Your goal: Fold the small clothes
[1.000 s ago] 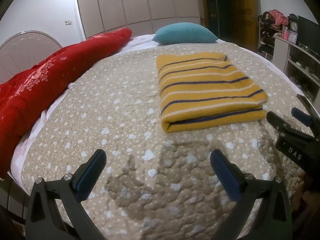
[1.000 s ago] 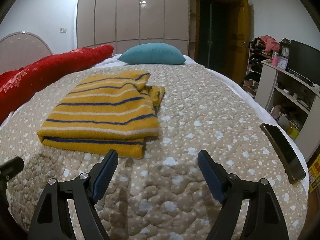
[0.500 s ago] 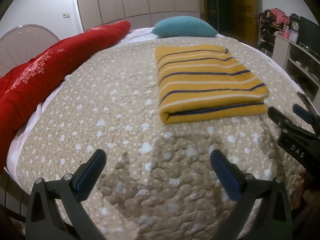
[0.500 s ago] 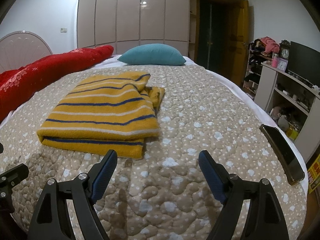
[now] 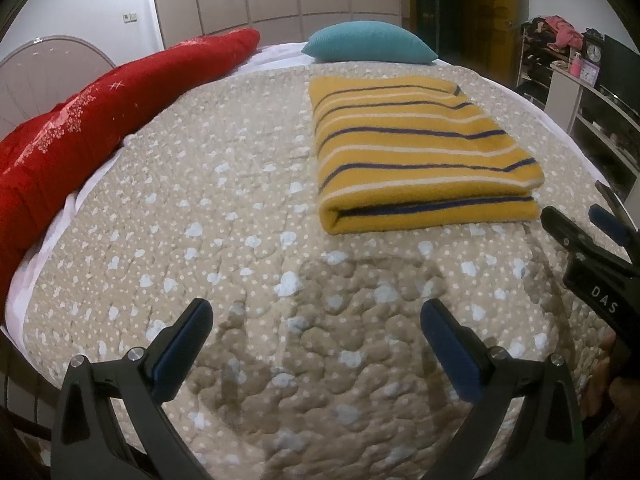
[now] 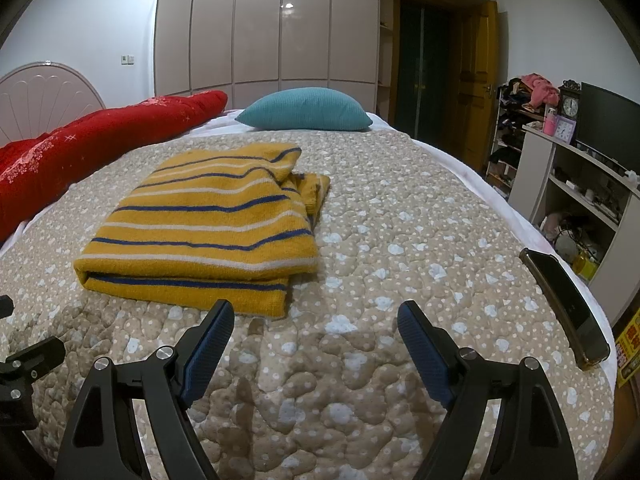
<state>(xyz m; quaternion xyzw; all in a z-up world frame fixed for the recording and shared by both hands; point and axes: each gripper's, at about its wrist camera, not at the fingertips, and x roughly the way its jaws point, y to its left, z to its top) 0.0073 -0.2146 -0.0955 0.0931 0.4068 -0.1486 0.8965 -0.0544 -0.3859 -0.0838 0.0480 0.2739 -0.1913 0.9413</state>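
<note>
The yellow striped garment [image 6: 208, 224] looks like fuzzy knit cloth, thick and matt. The bedspread [image 6: 400, 248] is quilted fabric, puffy and bumpy. The teal pillow [image 6: 306, 110] has a waffle-ish weave. The wardrobe doors [image 6: 260, 28] at the top are glossy and smooth, and the phone [image 6: 564, 304] at lower right is shiny too.

Dim indoor light; ceiling-lamp glare on the wardrobe [image 6: 287, 5]; soft shadows on the quilt [image 5: 360, 320]; strong fisheye curvature, dark corners.
</note>
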